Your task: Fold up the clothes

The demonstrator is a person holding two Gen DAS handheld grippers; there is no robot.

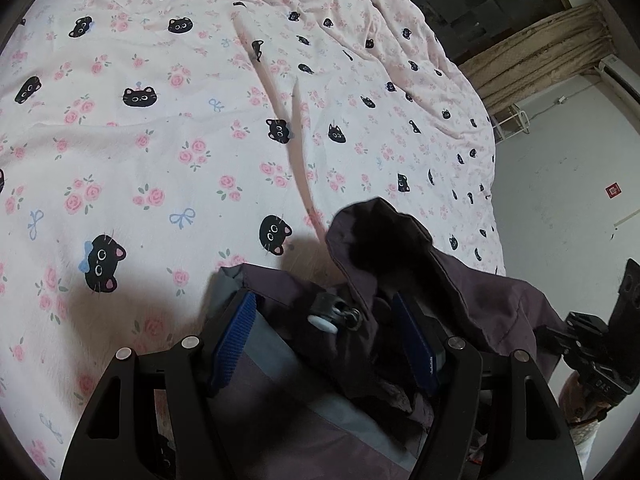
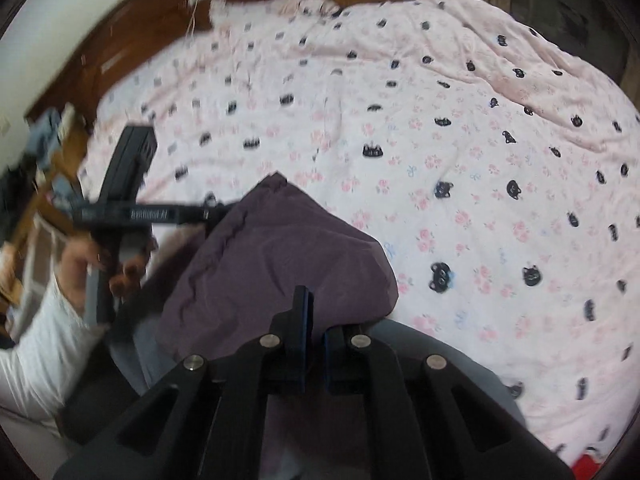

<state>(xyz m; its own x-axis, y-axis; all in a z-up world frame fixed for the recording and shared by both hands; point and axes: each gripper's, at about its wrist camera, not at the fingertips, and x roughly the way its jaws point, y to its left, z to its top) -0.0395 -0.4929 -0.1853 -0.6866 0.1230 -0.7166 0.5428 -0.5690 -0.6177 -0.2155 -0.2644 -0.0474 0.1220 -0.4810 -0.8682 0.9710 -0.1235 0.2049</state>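
**Both grippers on purple jacket, over bed**

Right now the left gripper [image 1: 332,336] has its jaws spread wide w/ the dark purple jacket [image 1: 400,256] bunched between the blue pads [image 1: 236,332]. Fabric fills the gap, and a grey-lined panel lies against the left pad, but the pads aren't pressed together on it. A cord-lock toggle [image 1: 336,316] w/ a white end sits in the gap, on the cloth. A hood-like fold of the jacket stands up just beyond the fingertips, dark inside.

The right gripper [image 2: 316,332] has its jaws nearly together, pinching a thin edge of the same jacket [image 2: 280,256]; cloth mounds up just ahead of the tips and drapes down twd the left. View is motion-blurred.

Jacket is held above the bedsheet [image 1: 168,128], pink w/ black cat faces, roses & blue bows, wrinkled. In the right wrist view the other gripper's body and the person's hand [image 2: 80,264] w/ white sleeve [image 2: 36,340] show at left; a wooden headboard [image 2: 132,28] lies behind the bed.
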